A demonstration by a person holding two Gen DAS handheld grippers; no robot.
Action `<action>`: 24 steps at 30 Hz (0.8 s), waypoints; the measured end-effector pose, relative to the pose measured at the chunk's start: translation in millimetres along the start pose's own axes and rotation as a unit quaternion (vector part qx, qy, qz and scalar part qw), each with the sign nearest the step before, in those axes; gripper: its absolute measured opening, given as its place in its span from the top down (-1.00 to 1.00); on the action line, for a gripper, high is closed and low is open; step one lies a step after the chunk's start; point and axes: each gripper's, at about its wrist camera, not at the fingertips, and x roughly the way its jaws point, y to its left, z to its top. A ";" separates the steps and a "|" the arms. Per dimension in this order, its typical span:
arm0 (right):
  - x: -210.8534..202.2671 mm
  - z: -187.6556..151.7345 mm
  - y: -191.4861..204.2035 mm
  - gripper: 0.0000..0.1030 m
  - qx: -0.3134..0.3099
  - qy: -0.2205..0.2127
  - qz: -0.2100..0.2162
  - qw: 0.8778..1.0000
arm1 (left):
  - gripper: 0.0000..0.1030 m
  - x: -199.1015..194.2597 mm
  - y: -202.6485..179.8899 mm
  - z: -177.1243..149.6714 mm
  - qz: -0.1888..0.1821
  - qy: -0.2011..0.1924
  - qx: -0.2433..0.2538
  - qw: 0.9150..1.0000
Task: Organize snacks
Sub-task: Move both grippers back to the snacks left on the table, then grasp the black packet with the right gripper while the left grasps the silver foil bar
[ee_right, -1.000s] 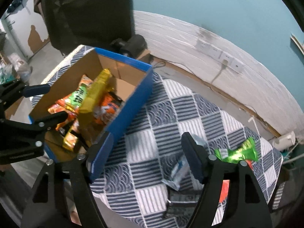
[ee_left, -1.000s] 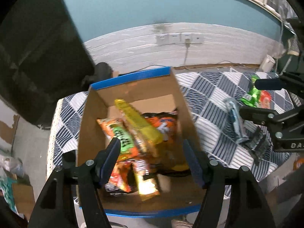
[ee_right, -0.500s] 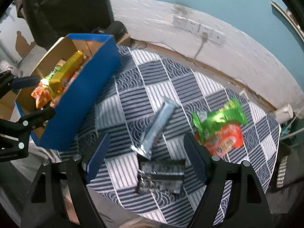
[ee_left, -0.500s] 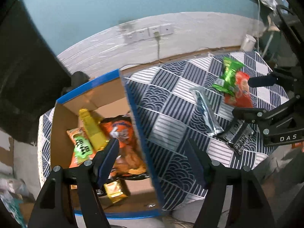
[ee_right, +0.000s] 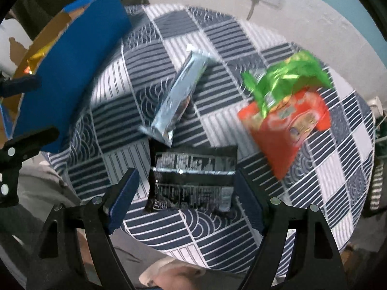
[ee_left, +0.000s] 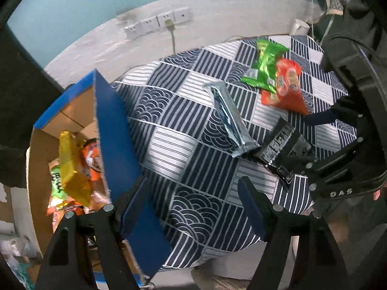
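Observation:
An open blue cardboard box (ee_left: 113, 130) full of snack packets stands on the left of the table. On the cloth lie a silver bar (ee_right: 181, 96), a green packet (ee_right: 285, 77) overlapping an orange-red packet (ee_right: 290, 125), and a black packet (ee_right: 193, 181). My right gripper (ee_right: 186, 195) points down just over the black packet, open, one finger on either side of it and neither pad pressing. My left gripper (ee_left: 193, 205) hangs over bare cloth beside the box's blue wall. Its jaws are opening with nothing between them.
A blue and white patterned cloth (ee_left: 193, 145) covers the round table, whose near edge lies under both grippers. Wall sockets with a plugged cable (ee_left: 167, 21) are behind it. A white cup (ee_left: 301, 26) stands at the far edge. A person's shoe (ee_right: 169, 273) shows below.
Both grippers have swung from the box to the right over the table and come lower. The right one now straddles the black packet. Both jaws stand a little wider.

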 end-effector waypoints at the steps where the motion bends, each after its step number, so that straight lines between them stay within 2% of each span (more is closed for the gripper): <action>1: 3.8 -0.7 -0.1 -0.54 0.000 0.004 0.003 1.000 | -0.50 3.4 -2.5 -0.6 0.000 0.004 0.003 1.000; 7: 26.0 -3.0 0.0 -0.55 0.006 0.030 0.005 1.000 | -0.51 23.2 -12.7 -6.6 -0.013 0.024 0.005 1.000; 17: 52.0 -4.4 -7.0 -0.58 0.006 0.055 -0.037 0.998 | -0.51 44.4 -16.0 -7.2 -0.025 0.047 0.005 0.999; 21: 63.2 -5.2 -23.6 -0.59 0.021 0.063 -0.045 0.997 | -0.51 52.3 -15.7 -2.3 -0.026 0.051 0.004 0.998; 24: 66.1 -7.4 -41.1 -0.60 0.048 0.065 -0.024 0.996 | -0.51 58.2 -15.7 0.3 -0.031 0.055 0.001 0.998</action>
